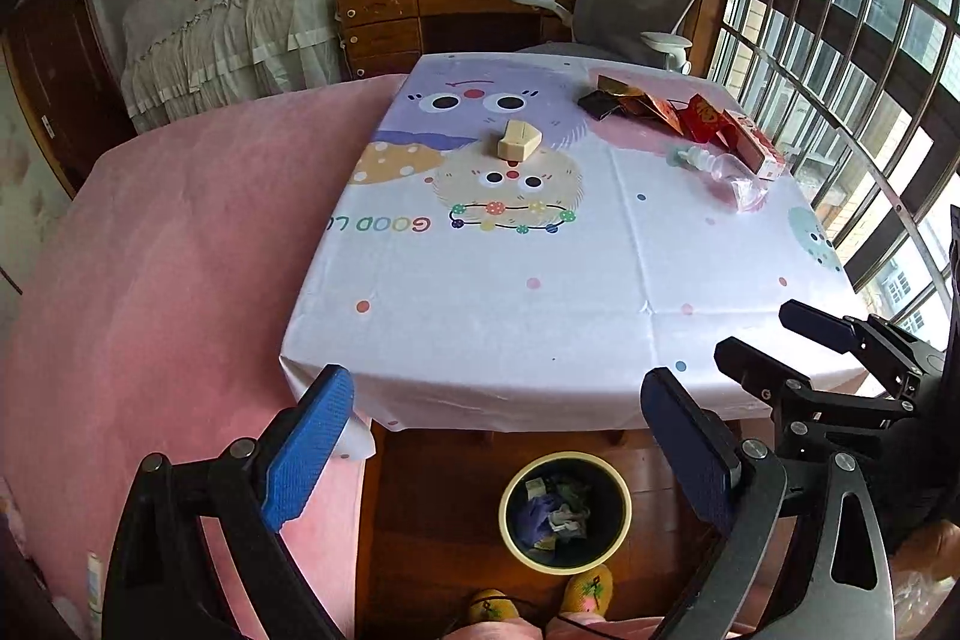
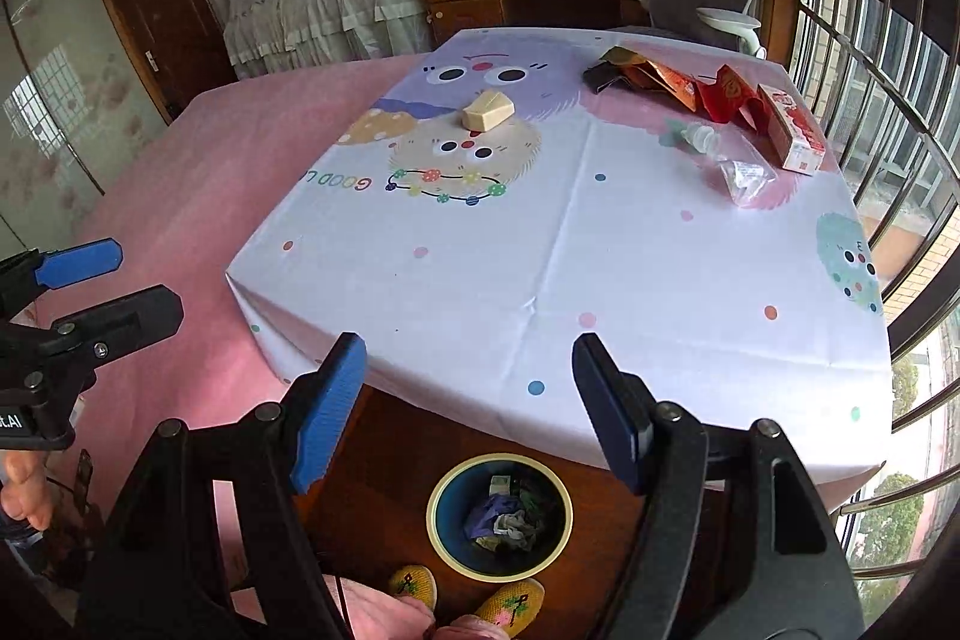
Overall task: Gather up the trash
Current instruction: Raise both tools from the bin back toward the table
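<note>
Both grippers, left [image 1: 498,436] and right [image 2: 468,412], spread wide, empty, low at 6 o'clock. Tabletop [image 2: 540,280] ahead; bin [image 2: 499,514] below. Red wrappers [image 2: 720,91] at 1 o'clock, beige box [image 2: 487,110] at 12. I'd take right-side pile first, approach flat.

A small cream box [image 1: 519,140] lies alone mid-bench on the cartoon cloth. Along the far right edge sits a loose heap: red-and-gold wrappers [image 1: 651,105], a red carton [image 1: 753,142] (lying on its side) and a crumpled clear plastic bag [image 1: 729,175]. On the floor below, a yellow-rimmed bin [image 1: 565,511] holds crumpled scraps.
</note>
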